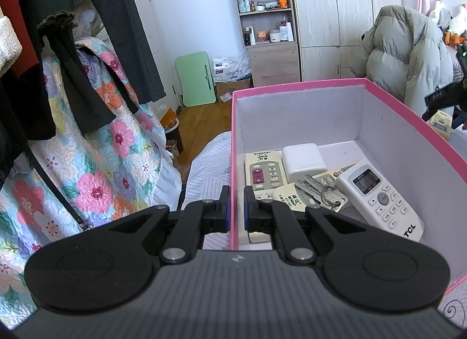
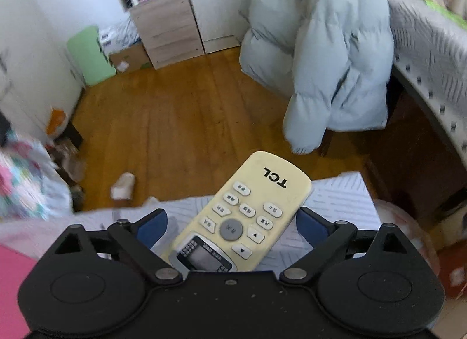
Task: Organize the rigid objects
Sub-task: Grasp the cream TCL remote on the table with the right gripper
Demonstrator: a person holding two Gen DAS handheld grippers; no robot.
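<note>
A pink box (image 1: 294, 88) with a white inside holds a white TCL remote (image 1: 379, 196), a cream remote with pink buttons (image 1: 264, 171), another cream remote (image 1: 287, 197), a white case (image 1: 303, 159) and a bunch of keys (image 1: 324, 191). My left gripper (image 1: 236, 203) is shut on the box's left wall. My right gripper (image 2: 230, 223) is open around a yellowed TCL remote (image 2: 248, 212) that lies on the striped bed sheet (image 2: 335, 196); its pads stand apart from the remote's sides. The right gripper also shows in the left wrist view (image 1: 446, 102), past the box's right wall.
A grey puffer jacket (image 2: 329, 47) hangs over a chair beyond the bed edge. A wooden floor (image 2: 175, 117) lies below with small litter. A floral quilt (image 1: 96, 164) and dark clothes (image 1: 58, 47) hang at the left. Shelves and wardrobes stand at the back.
</note>
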